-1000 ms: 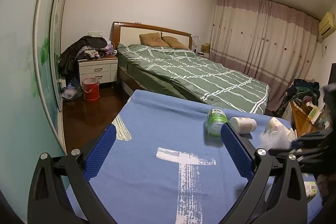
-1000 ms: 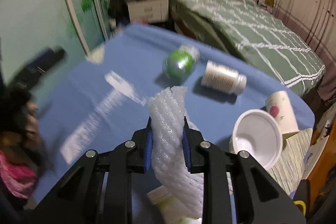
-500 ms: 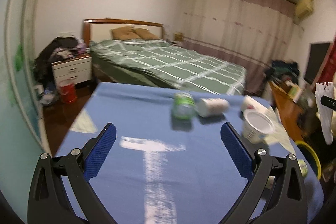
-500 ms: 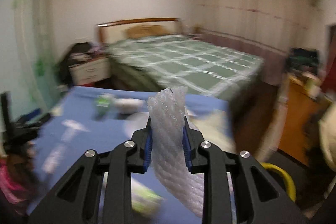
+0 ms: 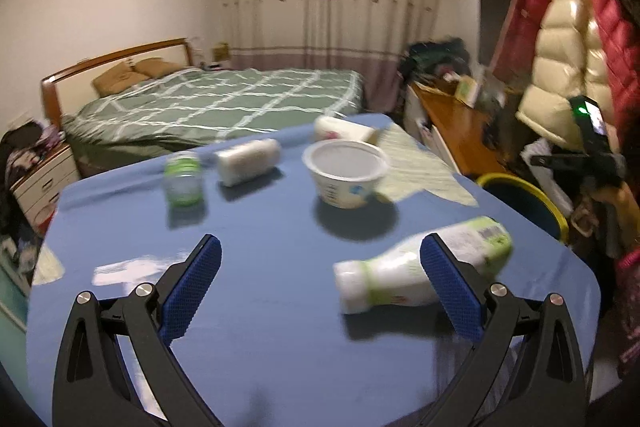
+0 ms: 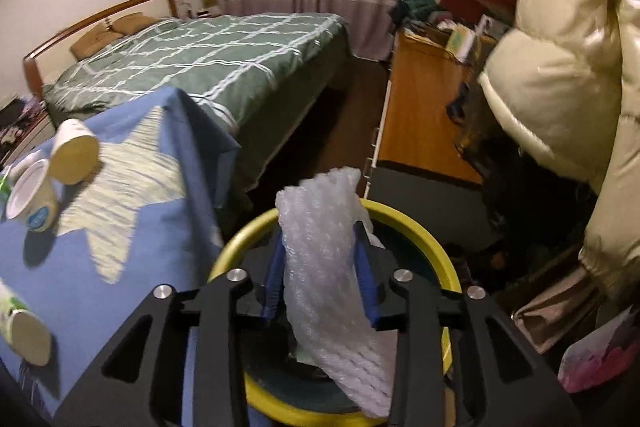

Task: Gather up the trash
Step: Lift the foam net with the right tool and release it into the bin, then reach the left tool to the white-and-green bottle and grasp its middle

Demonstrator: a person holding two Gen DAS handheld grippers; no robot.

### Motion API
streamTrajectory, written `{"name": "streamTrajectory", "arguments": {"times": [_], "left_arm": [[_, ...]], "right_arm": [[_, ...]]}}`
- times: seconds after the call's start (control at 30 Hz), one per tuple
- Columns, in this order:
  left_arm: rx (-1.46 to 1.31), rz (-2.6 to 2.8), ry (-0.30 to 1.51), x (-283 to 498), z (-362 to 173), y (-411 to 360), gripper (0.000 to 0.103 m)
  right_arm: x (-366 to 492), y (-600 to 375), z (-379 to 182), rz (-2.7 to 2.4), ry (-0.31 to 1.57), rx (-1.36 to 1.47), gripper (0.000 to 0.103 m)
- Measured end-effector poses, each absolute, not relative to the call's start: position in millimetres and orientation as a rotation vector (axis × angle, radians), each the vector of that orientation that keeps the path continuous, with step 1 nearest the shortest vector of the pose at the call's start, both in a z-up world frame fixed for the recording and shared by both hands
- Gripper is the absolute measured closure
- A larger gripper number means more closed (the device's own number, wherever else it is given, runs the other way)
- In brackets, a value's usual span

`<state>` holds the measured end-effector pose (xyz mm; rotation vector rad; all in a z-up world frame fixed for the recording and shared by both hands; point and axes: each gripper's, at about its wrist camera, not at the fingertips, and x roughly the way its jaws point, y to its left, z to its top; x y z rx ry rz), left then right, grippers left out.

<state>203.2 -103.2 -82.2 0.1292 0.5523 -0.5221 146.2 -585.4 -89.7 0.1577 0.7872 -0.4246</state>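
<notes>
Right-wrist view: my right gripper [image 6: 322, 271] hangs directly above the yellow-rimmed bin [image 6: 412, 227], which stands on the floor just beside the corner of the blue-covered table [image 6: 160, 227]. The foam wrap [image 6: 320, 267] stands between the blue pads; the jaws have just been opening, and the wrap now looks only loosely caught — whether the pads still press on it I cannot tell. Its lower end droops inside the bin's rim.

Left-wrist view: my left gripper [image 5: 320, 287] is wide open and holds nothing. It hovers over the table, with the white-and-green plastic bottle [image 5: 420, 267] lying on its side near the right pad, on the bin's side of the table. Farther from the bin lie a white tub [image 5: 346, 175], a paper cup [image 5: 344, 131], a white pill bottle [image 5: 248, 161] and a small green-labelled jar [image 5: 183, 179].

Step in hand, as I judge it: the release. To do it well I would keep the gripper centred over the bin, open the jaws fully, and wait — light foam may cling to a pad — before drawing away. The bottle looks the natural next pick for the left gripper.
</notes>
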Motion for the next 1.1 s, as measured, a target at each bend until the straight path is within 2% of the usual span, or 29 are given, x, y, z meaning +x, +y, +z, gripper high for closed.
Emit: {"name": "streamTrajectory", "arguments": {"times": [0.07,0.37,0.67,0.87,1.1], "left_arm": [[0.138,-0.544,0.563,201.1,-83.7,-114.9,0.005],[0.111,-0.636,0.609,177.8,-78.4,-170.8,0.005],[0.241,-0.568,0.639,178.4,-89.8,-235.7,0.005],[0.272,-0.478,0.669,187.5,-95.5,-227.8,0.005],[0.267,-0.383,0.724,191.4,-102.0,-169.9,0.005]], "right_arm": [[144.8,-589.8,-97.5,-0.442,0.803,0.161,0.064],[141.9,-595.1,-98.9,-0.422,0.777,0.196,0.062],[142.3,-590.3,-95.6,-0.400,0.773,0.206,0.059],[141.1,-586.5,-93.2,-0.383,0.764,0.218,0.058],[144.7,-579.3,-91.9,-0.364,0.763,0.216,0.058]]}}
